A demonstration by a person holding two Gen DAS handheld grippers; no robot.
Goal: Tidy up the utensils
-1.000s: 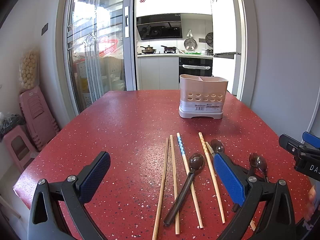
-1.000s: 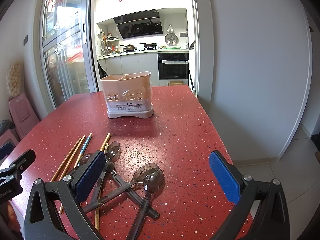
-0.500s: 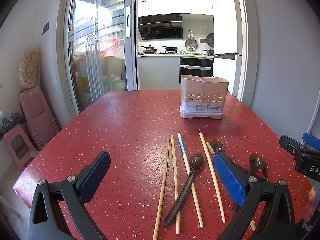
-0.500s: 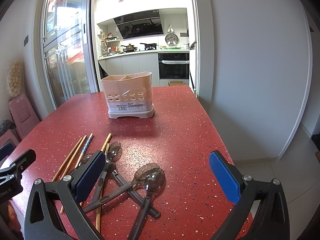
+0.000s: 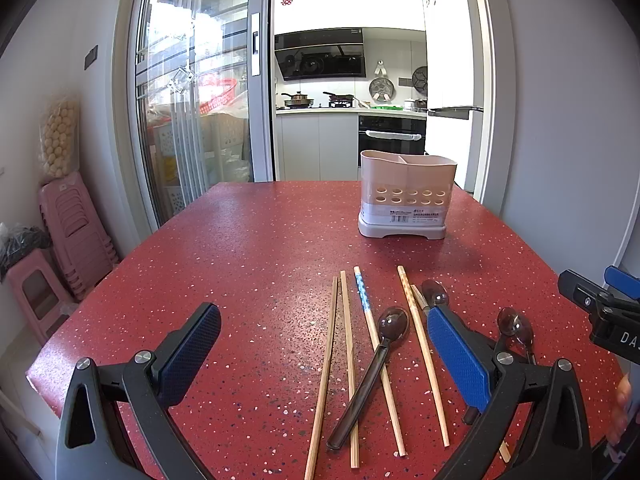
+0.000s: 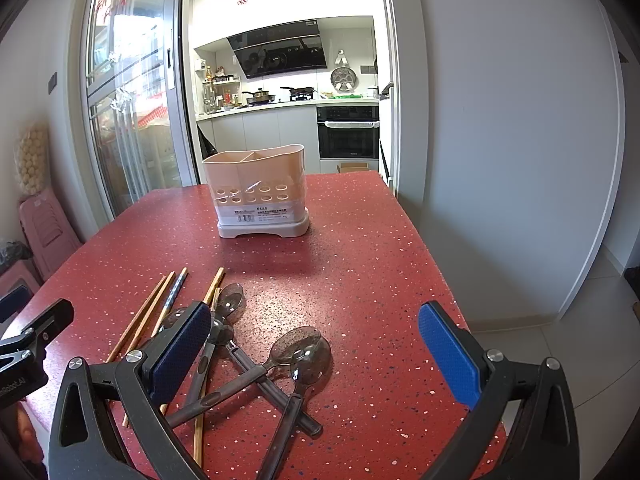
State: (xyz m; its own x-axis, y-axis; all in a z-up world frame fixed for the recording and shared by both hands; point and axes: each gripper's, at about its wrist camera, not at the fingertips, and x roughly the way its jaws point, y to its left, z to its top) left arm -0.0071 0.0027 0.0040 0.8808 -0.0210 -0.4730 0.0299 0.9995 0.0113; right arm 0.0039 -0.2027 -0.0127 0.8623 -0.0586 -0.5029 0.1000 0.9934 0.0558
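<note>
- 2 grippers hang over the red table [image 5: 248, 248]. The left gripper [image 5: 324, 356] and the right gripper [image 6: 316, 352] both have their fingers spread wide, and neither one holds anything.
- Thin wooden chopsticks [image 5: 348, 360] lie flat on the table under the left gripper, side by side, with 1 blue-tipped chopstick [image 5: 364, 300] among them.
- Dark see-through spoons [image 6: 296, 356] lie in a crossed pile under the right gripper, some on top of others.
- The pink utensil holder [image 6: 256, 192] stands upright farther back, well apart from the pile. I see nothing in it.
- I think the chopsticks are light and stiff, and they may roll. Pinching 1 near its middle looks best.
- The spoons look like smooth, light plastic, so they may slip. The handle of the top spoon looks like the best place to grab.
</note>
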